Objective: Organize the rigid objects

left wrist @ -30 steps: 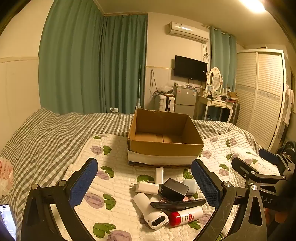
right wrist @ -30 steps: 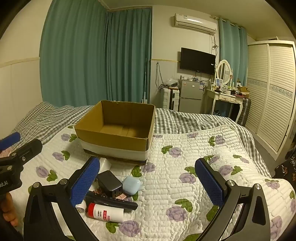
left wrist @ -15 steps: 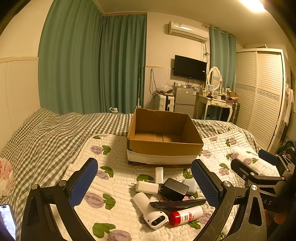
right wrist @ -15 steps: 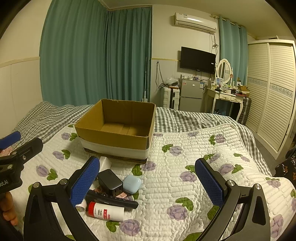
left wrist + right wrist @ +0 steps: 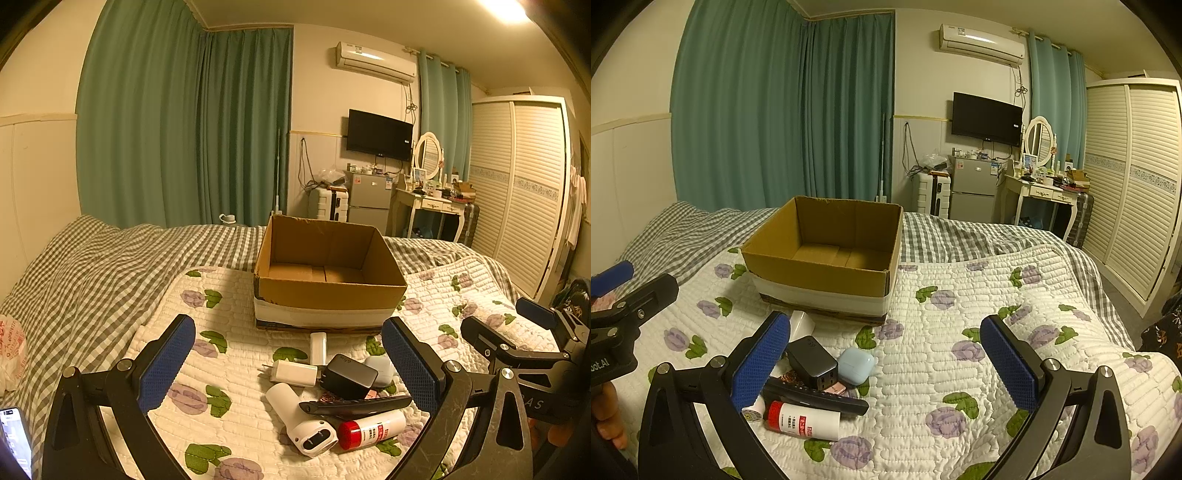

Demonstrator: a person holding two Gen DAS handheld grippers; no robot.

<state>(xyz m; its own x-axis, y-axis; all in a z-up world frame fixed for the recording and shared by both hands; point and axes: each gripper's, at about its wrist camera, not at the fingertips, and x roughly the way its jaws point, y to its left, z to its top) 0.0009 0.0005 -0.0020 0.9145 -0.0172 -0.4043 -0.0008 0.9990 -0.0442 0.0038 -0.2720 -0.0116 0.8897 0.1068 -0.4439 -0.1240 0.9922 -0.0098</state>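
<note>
Both claws, left [image 5: 288,363] and right [image 5: 884,363], gape wide above the flowered quilt [image 5: 960,302]. A heap of small gadgets, black charger block [image 5: 349,376] uppermost, lies just under them, near the open brown cardboard box [image 5: 325,269], seemingly empty.

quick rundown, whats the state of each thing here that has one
cardboard box: open, empty, upright on the quilt
left gripper: open, holding nothing
right gripper: open, holding nothing
red-capped tube: capped, lying on its side
black remote: lying across the pile
pale blue earbud case: closed
TV: off
</note>
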